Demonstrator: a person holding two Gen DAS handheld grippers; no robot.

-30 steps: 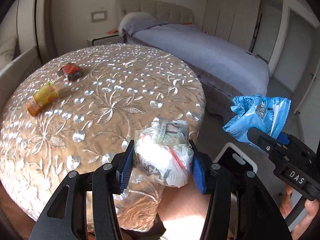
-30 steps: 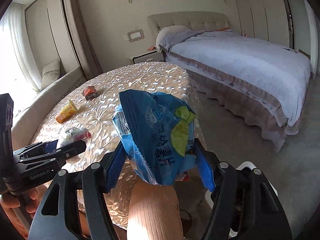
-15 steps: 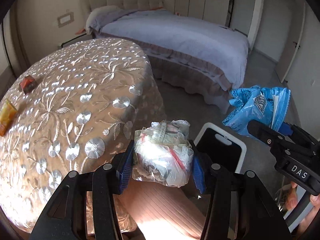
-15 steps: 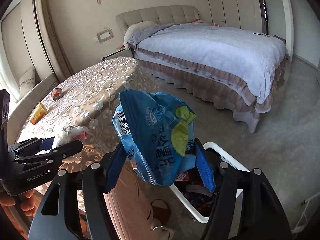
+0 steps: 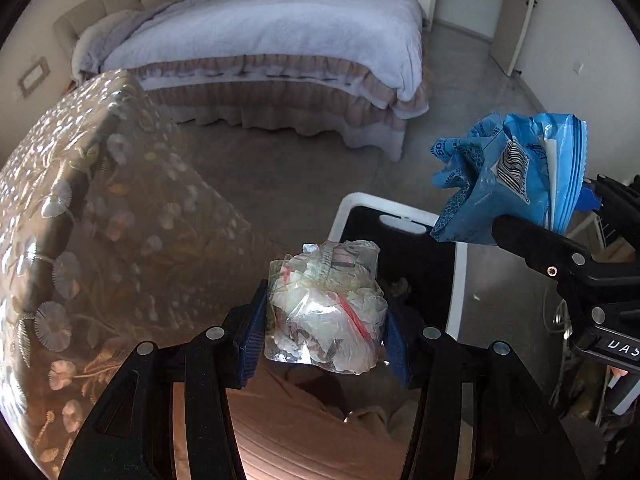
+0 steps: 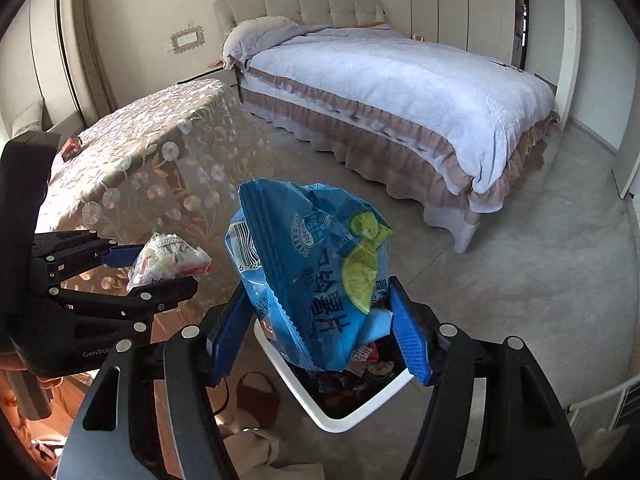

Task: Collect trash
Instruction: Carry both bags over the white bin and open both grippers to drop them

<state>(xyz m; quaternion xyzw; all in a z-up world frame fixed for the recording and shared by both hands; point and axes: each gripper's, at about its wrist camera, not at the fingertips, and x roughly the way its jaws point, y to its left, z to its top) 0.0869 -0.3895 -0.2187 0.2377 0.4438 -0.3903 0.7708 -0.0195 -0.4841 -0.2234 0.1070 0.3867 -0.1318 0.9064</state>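
Note:
My left gripper [image 5: 325, 332] is shut on a crumpled clear plastic bag [image 5: 326, 306] with red and white scraps inside; it also shows in the right wrist view [image 6: 166, 260]. My right gripper [image 6: 320, 332] is shut on a blue snack bag [image 6: 310, 272] with a lime picture; it shows in the left wrist view [image 5: 508, 176] too. Both are held above a white-rimmed trash bin [image 5: 348, 210] with a black liner on the floor. In the right wrist view the bin [image 6: 340, 422] holds several wrappers.
A round table with a gold embroidered cloth [image 5: 80, 200] stands at the left; a small red packet [image 6: 72, 146] lies on it. A bed with a pale blue cover [image 6: 400, 80] fills the back. A brown slipper [image 6: 256, 394] lies by the bin.
Both grippers have swung right, away from the table top, and now hang over the trash bin, with their bags still held.

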